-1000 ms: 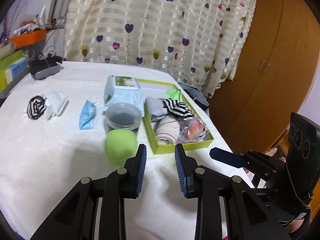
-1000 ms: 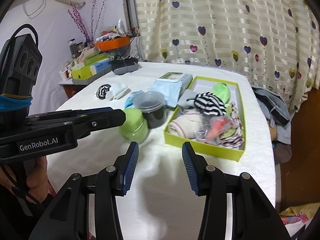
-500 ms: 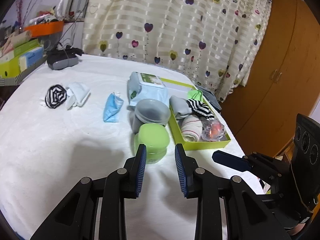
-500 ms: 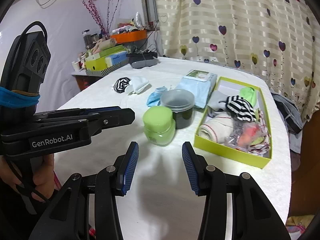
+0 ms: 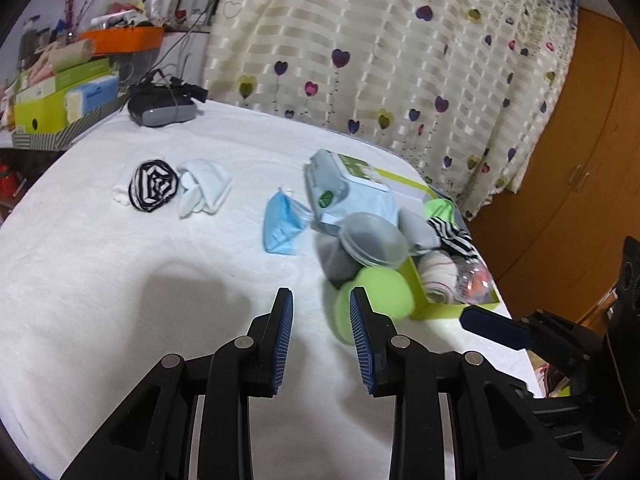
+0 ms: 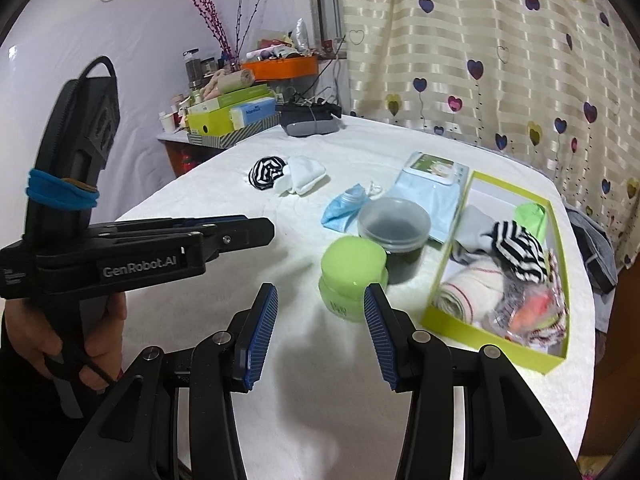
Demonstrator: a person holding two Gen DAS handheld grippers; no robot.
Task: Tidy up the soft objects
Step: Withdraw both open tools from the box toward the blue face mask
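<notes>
A black-and-white striped sock (image 5: 153, 186) and a white sock (image 5: 204, 190) lie together on the white cloth at the far left. A blue face mask (image 5: 286, 222) lies nearer the middle. A yellow-green box (image 5: 436, 312) at the right holds several rolled socks and a wrapped item. My left gripper (image 5: 320, 294) hovers open and empty over bare cloth, with a green jar (image 5: 380, 292) just behind its right finger. My right gripper (image 6: 320, 292) is also open and empty, short of the green jar (image 6: 354, 272). The striped sock (image 6: 266, 172) and the mask (image 6: 346, 208) lie beyond it.
A clear lidded tub (image 5: 372, 236) and a wipes pack (image 5: 352, 188) stand between the mask and the box. A grey headset (image 5: 162, 108) sits at the table's far edge, and stacked boxes (image 5: 60, 96) sit on a side shelf. Dark clothing (image 6: 592, 240) hangs off the right.
Both grippers have moved left across the table, so the jar, tub and box have slid rightward in both views. The jaws have not changed.
</notes>
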